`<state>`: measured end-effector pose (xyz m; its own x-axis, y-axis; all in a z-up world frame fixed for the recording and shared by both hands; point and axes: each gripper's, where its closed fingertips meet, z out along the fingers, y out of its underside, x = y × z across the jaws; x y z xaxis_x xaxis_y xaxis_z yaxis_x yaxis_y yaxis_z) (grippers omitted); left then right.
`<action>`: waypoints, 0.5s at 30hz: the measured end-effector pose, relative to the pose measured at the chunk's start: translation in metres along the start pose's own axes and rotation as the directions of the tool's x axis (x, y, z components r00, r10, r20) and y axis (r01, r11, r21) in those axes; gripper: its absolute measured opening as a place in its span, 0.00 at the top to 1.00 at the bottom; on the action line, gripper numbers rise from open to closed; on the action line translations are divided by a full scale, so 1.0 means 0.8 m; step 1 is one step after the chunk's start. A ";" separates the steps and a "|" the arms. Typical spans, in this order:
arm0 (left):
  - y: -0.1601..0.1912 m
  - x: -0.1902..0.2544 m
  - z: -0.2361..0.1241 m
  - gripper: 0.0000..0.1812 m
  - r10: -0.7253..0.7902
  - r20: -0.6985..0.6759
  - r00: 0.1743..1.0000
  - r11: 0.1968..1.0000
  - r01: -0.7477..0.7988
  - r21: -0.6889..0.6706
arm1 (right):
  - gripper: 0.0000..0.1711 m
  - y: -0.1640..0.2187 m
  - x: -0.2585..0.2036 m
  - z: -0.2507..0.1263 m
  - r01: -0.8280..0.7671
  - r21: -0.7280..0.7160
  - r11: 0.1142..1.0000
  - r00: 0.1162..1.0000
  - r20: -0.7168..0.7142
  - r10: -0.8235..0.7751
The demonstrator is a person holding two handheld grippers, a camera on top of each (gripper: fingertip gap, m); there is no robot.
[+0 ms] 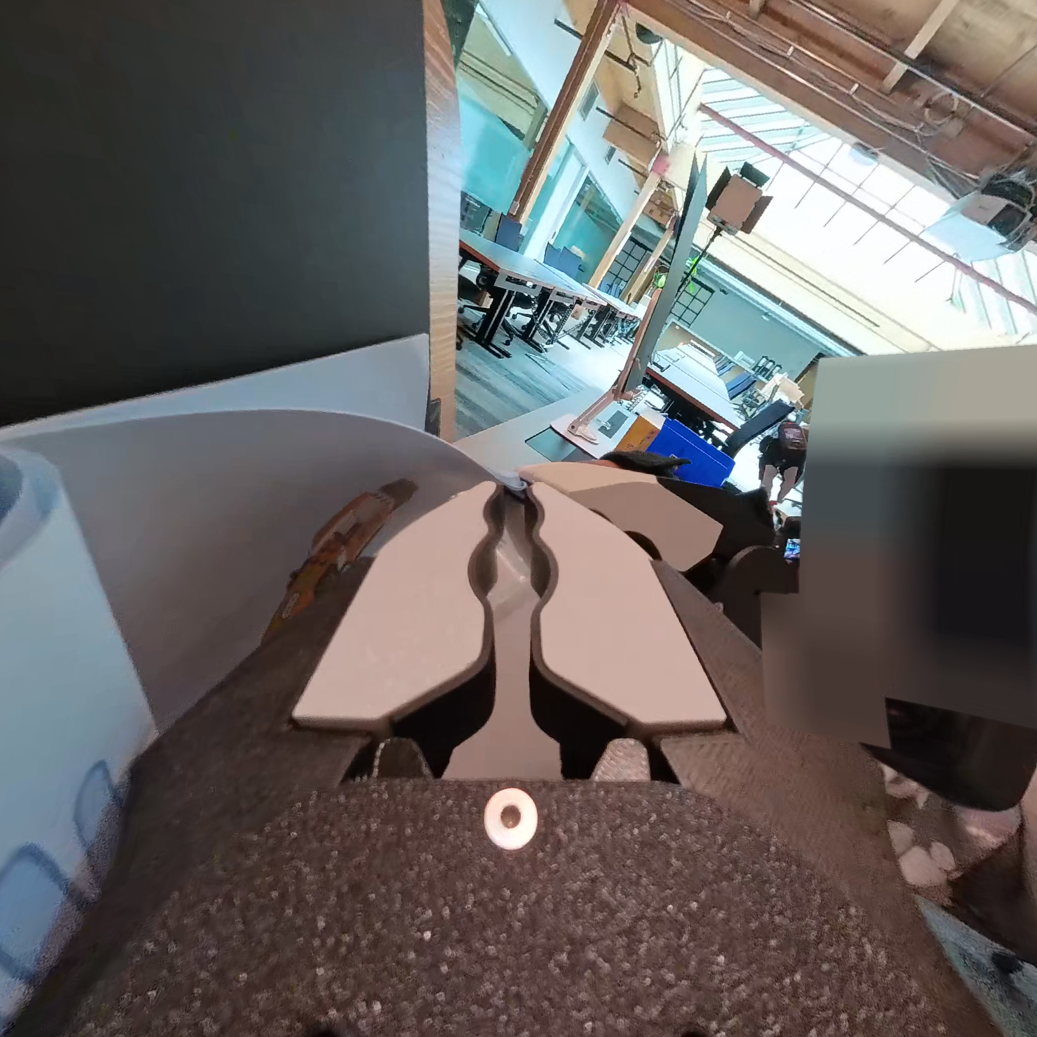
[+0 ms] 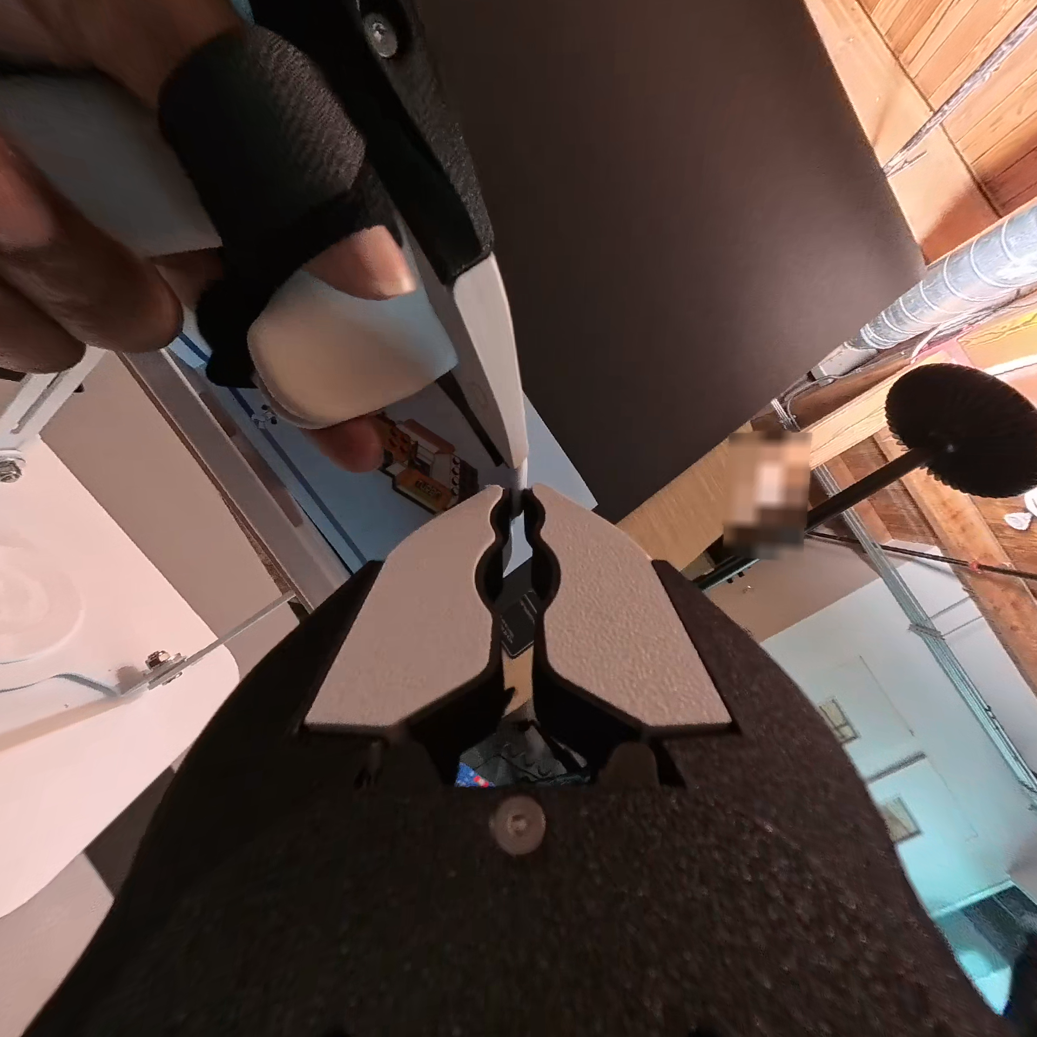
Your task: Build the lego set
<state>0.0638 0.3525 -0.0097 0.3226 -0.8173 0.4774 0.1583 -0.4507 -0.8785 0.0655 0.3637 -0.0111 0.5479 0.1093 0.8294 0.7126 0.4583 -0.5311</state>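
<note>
The left claw (image 1: pixel 515 494) and the right claw (image 2: pixel 517 494) are both closed narrow on the edge of the same booklet (image 1: pixel 224 505), tip to tip. The booklet is lifted and curved, its page showing an orange model picture (image 2: pixel 426 466).

A: Where does the instruction booklet (image 1: pixel 235 505) sit in the left wrist view?

B: Its page curls up to the left of the left gripper (image 1: pixel 513 494), and its corner runs in between the fingertips. The right gripper (image 1: pixel 628 505) meets that same corner from the right.

A: What is behind them?

B: A panel (image 1: pixel 213 196) stands behind the page on the left; rows of desks (image 1: pixel 538 280) lie far off behind, right of the panel.

A: And in the right wrist view?

B: The right gripper (image 2: pixel 517 494) is shut on the page edge from below. The left gripper (image 2: pixel 513 443) comes down onto the same edge from the upper left, with a hand (image 2: pixel 185 252) behind it. The booklet (image 2: pixel 393 482) lies left of the fingertips.
</note>
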 end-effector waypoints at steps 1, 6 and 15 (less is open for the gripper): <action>0.000 0.000 -0.001 0.97 0.013 0.004 1.000 1.000 -0.013 0.001 | 0.97 0.000 0.001 0.000 -0.013 0.000 1.000 1.000 0.003 0.013; -0.002 -0.014 -0.007 1.00 0.045 0.055 0.997 0.999 -0.045 -0.003 | 0.95 0.003 0.009 -0.002 -0.082 -0.003 0.997 0.996 0.037 0.082; 0.000 0.000 0.003 0.91 0.078 0.021 0.997 0.997 -0.078 -0.007 | 0.96 0.000 0.002 0.001 -0.074 -0.012 0.997 0.996 0.054 0.075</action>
<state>0.0661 0.3532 -0.0100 0.3531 -0.8425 0.4068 0.1265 -0.3878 -0.9130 0.0663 0.3648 -0.0094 0.5750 0.1905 0.7956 0.6753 0.4386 -0.5930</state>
